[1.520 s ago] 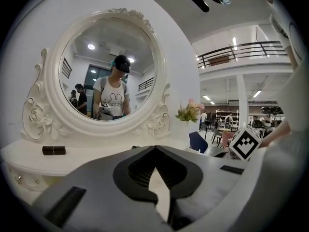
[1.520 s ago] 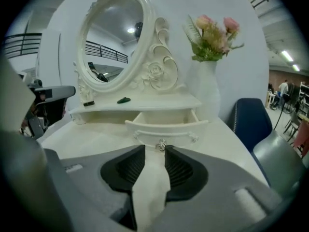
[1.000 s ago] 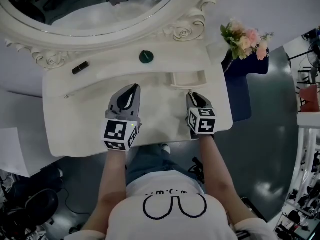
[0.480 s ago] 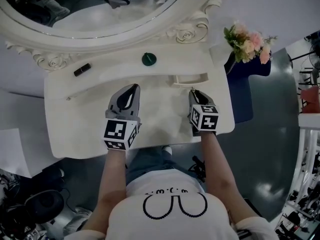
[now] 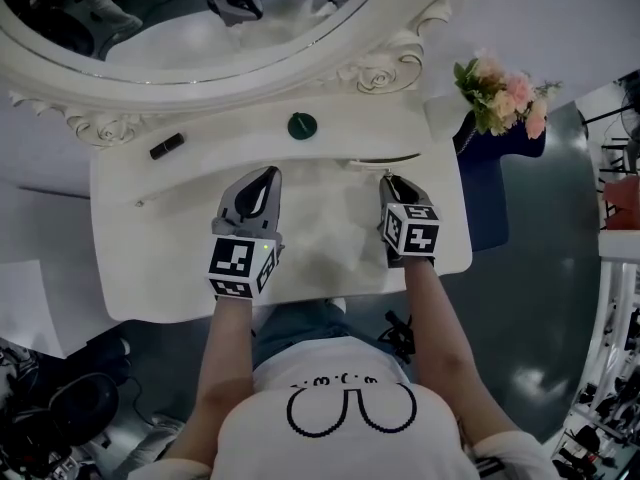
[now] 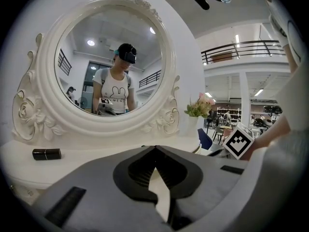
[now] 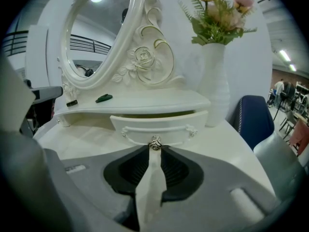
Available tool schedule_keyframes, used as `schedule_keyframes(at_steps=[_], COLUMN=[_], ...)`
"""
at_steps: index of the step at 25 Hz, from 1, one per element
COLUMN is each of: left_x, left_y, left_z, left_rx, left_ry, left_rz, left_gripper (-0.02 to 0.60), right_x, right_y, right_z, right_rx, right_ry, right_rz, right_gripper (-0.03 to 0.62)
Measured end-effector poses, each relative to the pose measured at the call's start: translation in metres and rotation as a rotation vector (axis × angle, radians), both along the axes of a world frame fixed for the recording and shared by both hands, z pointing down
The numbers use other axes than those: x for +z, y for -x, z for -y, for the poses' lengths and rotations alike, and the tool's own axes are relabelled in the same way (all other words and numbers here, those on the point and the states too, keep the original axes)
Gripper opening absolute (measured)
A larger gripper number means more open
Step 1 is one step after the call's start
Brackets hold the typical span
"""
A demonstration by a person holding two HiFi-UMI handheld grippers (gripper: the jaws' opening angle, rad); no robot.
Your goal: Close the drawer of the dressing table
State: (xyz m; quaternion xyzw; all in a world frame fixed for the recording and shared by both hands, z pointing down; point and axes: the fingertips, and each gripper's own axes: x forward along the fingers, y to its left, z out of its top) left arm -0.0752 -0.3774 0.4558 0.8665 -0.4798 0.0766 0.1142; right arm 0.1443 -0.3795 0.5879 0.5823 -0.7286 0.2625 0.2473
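Note:
The white dressing table (image 5: 180,268) has a small drawer (image 5: 385,160) under its raised shelf at the right, with only a thin strip still sticking out. In the right gripper view the drawer front (image 7: 157,127) is just ahead, with its metal knob (image 7: 155,143) at the jaw tips. My right gripper (image 5: 386,180) (image 7: 155,148) is shut on that knob. Over the middle of the tabletop my left gripper (image 5: 268,176) (image 6: 155,149) is shut with nothing in it.
A big oval mirror (image 5: 200,28) in a carved frame stands at the back. On the shelf lie a dark green object (image 5: 302,125) and a black lipstick (image 5: 166,146) (image 6: 47,153). A white vase (image 7: 215,86) of flowers (image 5: 505,93) stands at the right corner, with a blue chair (image 5: 500,183) beyond it.
The drawer has slid in under the shelf, and my right gripper has gone forward with it. My left gripper has stayed where it was.

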Motion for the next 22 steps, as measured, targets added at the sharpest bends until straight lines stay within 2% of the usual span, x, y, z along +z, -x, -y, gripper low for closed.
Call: schedule_keyframes(at_steps=[11,22], left_x=[-0.002,-0.011], left_y=[0.005,0.005], left_z=[0.011,0.003], left_rx=[-0.01,-0.02], left_ry=[-0.002,-0.016], left_rz=[0.003,0.012], left_gripper=[-0.002,-0.002], right_x=[-0.002,-0.009], right_y=[0.005,0.002], right_z=[0.028,0.025], right_rx=[-0.014,-0.007], right_ry=[-0.006,-0.024], right_rz=[-0.011,-0.01], right_gripper=[0.079,0.08])
